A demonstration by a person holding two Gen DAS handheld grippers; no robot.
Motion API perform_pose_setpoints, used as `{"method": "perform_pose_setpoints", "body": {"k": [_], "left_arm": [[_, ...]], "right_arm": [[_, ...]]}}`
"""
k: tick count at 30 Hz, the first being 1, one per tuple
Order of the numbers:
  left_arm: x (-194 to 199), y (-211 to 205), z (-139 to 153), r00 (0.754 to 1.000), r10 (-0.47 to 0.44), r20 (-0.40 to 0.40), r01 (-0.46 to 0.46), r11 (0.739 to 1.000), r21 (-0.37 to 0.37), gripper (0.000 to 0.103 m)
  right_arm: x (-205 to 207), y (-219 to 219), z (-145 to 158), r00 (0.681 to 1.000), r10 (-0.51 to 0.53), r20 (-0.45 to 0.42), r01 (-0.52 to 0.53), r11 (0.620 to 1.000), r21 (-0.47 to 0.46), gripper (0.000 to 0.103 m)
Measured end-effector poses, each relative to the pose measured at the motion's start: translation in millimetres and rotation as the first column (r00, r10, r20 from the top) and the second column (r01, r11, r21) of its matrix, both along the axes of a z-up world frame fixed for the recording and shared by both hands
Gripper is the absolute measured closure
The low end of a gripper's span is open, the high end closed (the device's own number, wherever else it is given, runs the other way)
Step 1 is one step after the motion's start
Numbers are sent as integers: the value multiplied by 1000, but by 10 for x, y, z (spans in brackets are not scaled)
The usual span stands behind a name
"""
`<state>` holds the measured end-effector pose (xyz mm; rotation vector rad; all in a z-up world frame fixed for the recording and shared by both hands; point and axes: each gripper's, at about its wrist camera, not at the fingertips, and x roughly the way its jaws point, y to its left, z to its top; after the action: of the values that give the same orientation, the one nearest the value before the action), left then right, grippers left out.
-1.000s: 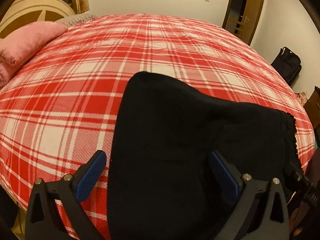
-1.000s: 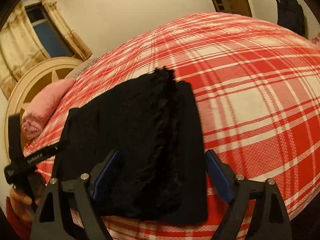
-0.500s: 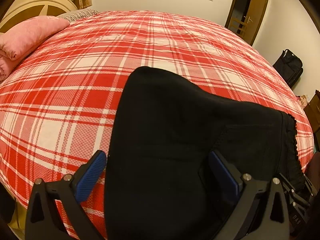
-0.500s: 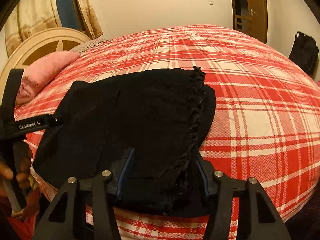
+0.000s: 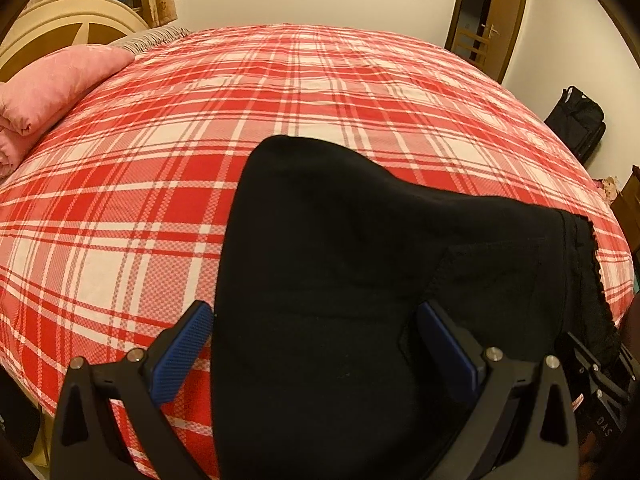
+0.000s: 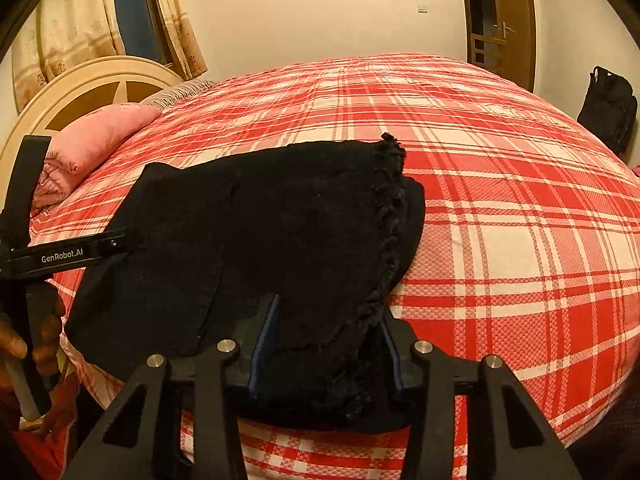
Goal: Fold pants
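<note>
Black pants (image 5: 360,280) lie folded on the near edge of the red plaid bed (image 5: 280,100); their frilled hem (image 6: 390,216) runs along the right side. My left gripper (image 5: 314,316) is open wide, its left pad (image 5: 180,352) over the bedspread and its right pad (image 5: 448,348) over the cloth, straddling the pants' left edge. My right gripper (image 6: 330,312) straddles the near corner at the frilled hem. Its jaws are closing, with bunched black fabric between the pads. The left gripper's body (image 6: 60,254) shows at the pants' far side, held by a hand (image 6: 44,340).
A pink pillow (image 5: 52,88) lies at the far left by the rounded headboard (image 6: 92,92). A black bag (image 5: 576,124) stands on the floor at the right, by a wooden door (image 5: 492,12). The bed's near edge drops off just under both grippers.
The right gripper's jaws have narrowed around the pants' frilled corner, and it has rolled so the bed looks more level. The left gripper has stayed put, still open.
</note>
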<state>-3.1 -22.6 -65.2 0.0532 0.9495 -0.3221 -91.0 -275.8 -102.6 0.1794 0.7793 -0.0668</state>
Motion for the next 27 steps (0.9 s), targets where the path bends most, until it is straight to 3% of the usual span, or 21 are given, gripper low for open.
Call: {"method": "perform_pose_setpoints", "body": {"k": [14, 17, 20, 26, 27], "left_arm": [[8, -26, 35, 1000, -23, -6, 24, 1000, 13, 0], [12, 94, 138, 998, -68, 9, 68, 997, -25, 0], [3, 281, 183, 998, -41, 51, 44, 997, -63, 0], [90, 402, -102, 989, -45, -139, 14, 976, -219, 0], [70, 382, -118, 991, -41, -128, 13, 977, -212, 0]], "right_arm": [[1, -60, -9, 1000, 1, -4, -1, 999, 33, 56], [4, -72, -14, 1000, 2, -4, -2, 999, 41, 56], [-3, -73, -21, 1000, 3, -2, -3, 999, 44, 56], [-3, -73, -19, 1000, 3, -4, -3, 999, 49, 56], [0, -77, -18, 1000, 3, -4, -3, 999, 50, 56]]}}
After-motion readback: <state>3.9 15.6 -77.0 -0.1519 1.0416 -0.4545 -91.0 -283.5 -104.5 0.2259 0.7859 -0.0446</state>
